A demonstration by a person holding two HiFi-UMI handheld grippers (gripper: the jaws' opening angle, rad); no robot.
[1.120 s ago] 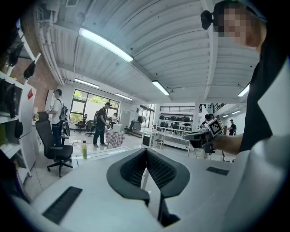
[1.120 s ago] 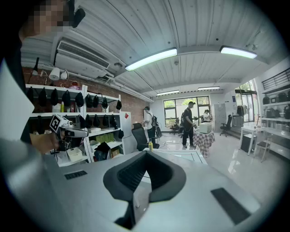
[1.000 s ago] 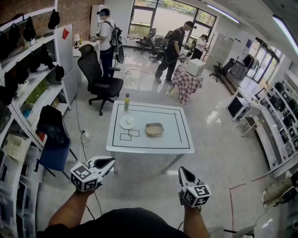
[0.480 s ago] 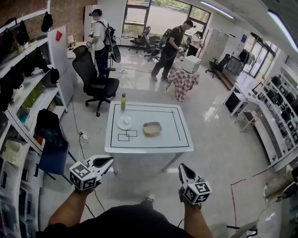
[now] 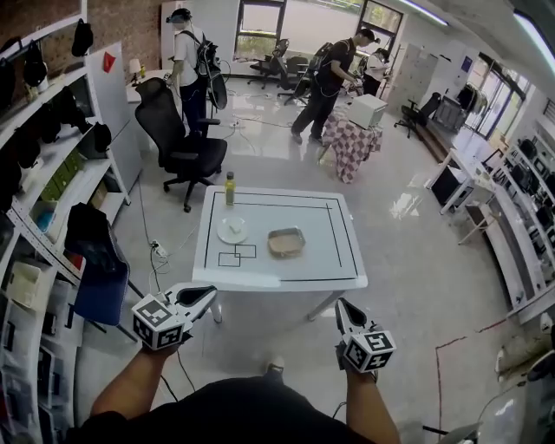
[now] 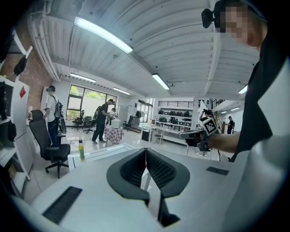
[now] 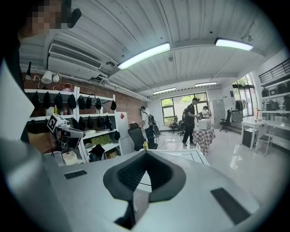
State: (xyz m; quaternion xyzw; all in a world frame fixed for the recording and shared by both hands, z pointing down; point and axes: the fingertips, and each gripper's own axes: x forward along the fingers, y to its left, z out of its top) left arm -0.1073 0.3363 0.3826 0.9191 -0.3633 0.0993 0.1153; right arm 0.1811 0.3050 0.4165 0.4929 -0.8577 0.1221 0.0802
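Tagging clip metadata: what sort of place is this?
Probably an open-plan lab or workshop office: a white table with black marked outlines stands on a glossy floor, open shelves of dark gear line a brick wall, and an office chair stands nearby.

Open floor point(image 5: 270, 334) between left tool point(image 5: 201, 297), right tool point(image 5: 342, 307) and table point(image 5: 342, 260); bottle point(image 5: 230, 188), plate point(image 5: 232, 230), tray point(image 5: 286, 242) occupy tabletop.

Open-plan lab-type office workspace: a white table point(image 5: 269, 217) marked with black tape lines stands on a glossy floor point(image 5: 408, 260), with office chairs point(image 5: 186, 147), wall shelving point(image 5: 52, 165), strip lights point(image 6: 102, 40), a ceiling air conditioner point(image 7: 74, 56) and large windows point(image 5: 260, 17)
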